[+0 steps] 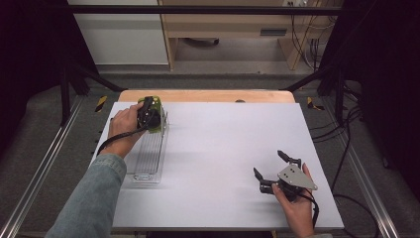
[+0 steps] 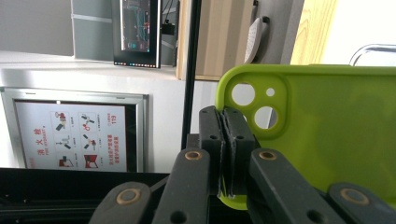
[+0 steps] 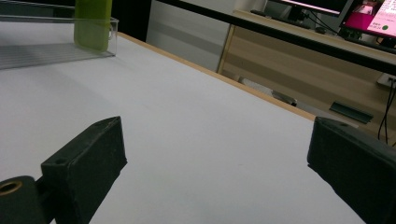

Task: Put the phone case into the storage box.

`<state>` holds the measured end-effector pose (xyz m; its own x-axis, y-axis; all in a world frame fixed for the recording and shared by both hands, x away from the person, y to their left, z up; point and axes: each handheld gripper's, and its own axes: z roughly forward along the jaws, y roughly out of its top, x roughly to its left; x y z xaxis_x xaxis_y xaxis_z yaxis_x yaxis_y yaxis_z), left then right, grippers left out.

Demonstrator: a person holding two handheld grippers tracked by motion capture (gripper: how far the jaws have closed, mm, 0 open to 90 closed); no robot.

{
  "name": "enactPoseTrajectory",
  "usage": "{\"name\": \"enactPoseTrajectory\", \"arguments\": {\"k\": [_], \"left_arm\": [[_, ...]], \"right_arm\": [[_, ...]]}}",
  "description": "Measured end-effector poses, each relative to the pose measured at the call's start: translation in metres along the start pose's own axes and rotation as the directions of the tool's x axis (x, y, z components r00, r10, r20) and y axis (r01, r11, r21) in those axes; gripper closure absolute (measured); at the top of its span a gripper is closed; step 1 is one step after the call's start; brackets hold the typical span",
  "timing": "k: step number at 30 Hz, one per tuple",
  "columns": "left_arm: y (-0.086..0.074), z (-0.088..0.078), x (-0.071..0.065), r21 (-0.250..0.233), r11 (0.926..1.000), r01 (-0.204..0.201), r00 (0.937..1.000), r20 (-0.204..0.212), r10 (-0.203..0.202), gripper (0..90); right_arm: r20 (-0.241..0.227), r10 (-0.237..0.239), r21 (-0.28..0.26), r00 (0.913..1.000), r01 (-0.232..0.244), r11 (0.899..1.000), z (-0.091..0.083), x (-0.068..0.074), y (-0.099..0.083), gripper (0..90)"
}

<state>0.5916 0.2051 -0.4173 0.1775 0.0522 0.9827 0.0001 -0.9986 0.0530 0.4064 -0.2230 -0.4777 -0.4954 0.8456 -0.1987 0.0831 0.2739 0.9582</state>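
At upper left of the high view we see the left gripper (image 1: 148, 115) clamped on the edge of a lime-green plastic phone case (image 2: 327, 130), held upright at the far end of a clear ribbed plastic rack (image 1: 148, 156). At lower right, the right gripper (image 1: 272, 168) rests with jaws wide apart on the bare white tabletop (image 1: 223, 148), nothing between them.

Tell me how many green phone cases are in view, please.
1. The soft green phone case stands on edge at the far end of the clear plastic slotted rack, pinched at its rim by the left gripper. Nothing suggests a hidden second one.
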Motion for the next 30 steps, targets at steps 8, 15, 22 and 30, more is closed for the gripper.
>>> {"name": "enactPoseTrajectory", "arguments": {"k": [8, 15, 22, 30], "left_arm": [[0.0, -0.001, -0.001, -0.006, 1.0, -0.005, 1.0, -0.004, 0.005, 87.4], [0.002, 0.0, 0.001, -0.015, 0.9998, 0.015, 0.9999, -0.006, -0.015, 79.7], [0.005, 0.0, 0.005, -0.005, 0.9973, 0.073, 0.9971, -0.021, -0.073, 50.8], [0.006, -0.006, 0.014, 0.006, 0.9864, 0.164, 0.9864, -0.001, -0.164, 40.7]], "right_arm": [[0.0, 0.0, 0.001, 1.0, 0.0, 1.0, 0.0, 0.0, 0.0, 4.6], [-0.003, 0.001, 0.009, 1.0, -0.001, 1.0, 0.001, 0.001, -0.001, 4.6], [0.0, 0.001, 0.003, 1.0, -0.001, 1.0, -0.001, 0.0, 0.0, 4.6], [0.002, 0.001, -0.002, 1.0, -0.001, 1.0, -0.002, -0.001, 0.0, 4.6]]}}
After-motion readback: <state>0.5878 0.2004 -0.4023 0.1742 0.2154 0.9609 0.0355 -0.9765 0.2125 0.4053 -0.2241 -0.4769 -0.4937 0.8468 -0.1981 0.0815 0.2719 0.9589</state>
